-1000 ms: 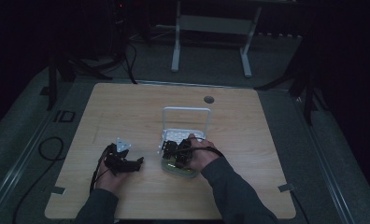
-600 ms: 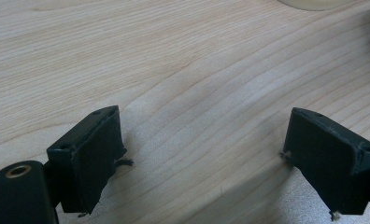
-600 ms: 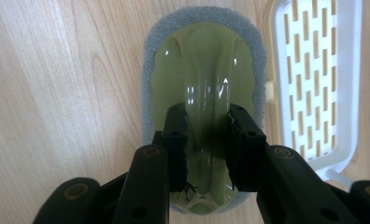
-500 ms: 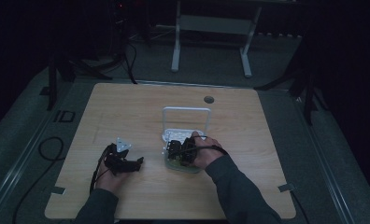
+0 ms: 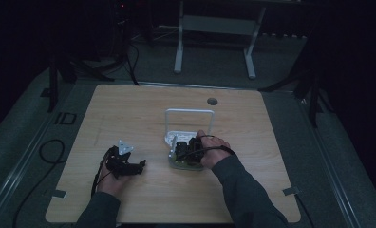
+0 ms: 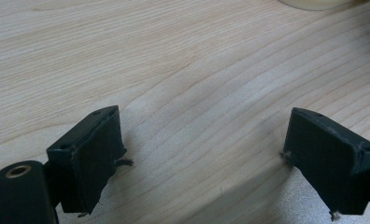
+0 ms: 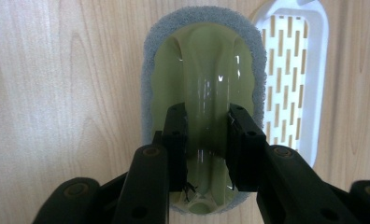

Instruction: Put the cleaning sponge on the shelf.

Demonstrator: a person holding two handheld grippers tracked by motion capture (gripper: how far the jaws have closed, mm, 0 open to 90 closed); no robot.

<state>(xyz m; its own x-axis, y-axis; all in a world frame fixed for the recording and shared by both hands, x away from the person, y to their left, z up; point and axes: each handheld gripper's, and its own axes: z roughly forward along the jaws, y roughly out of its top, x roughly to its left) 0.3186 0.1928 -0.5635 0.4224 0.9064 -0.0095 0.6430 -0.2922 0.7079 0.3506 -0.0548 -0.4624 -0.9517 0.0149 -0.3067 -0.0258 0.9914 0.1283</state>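
Right gripper (image 7: 205, 135): I have its jaws clamped on the clear raised handle of the sponge scrubber (image 7: 202, 60), pointing straight down on it.
Scrubber: flat on the desk (image 5: 129, 114), grey pad underneath, just beside the white slotted tray (image 7: 293, 70) (the one with the wire frame).
Left gripper (image 6: 197, 158): jaws wide, nothing between them, low over bare wood.
Progress: I judge the grasp made; lifting and placing the scrubber remain.
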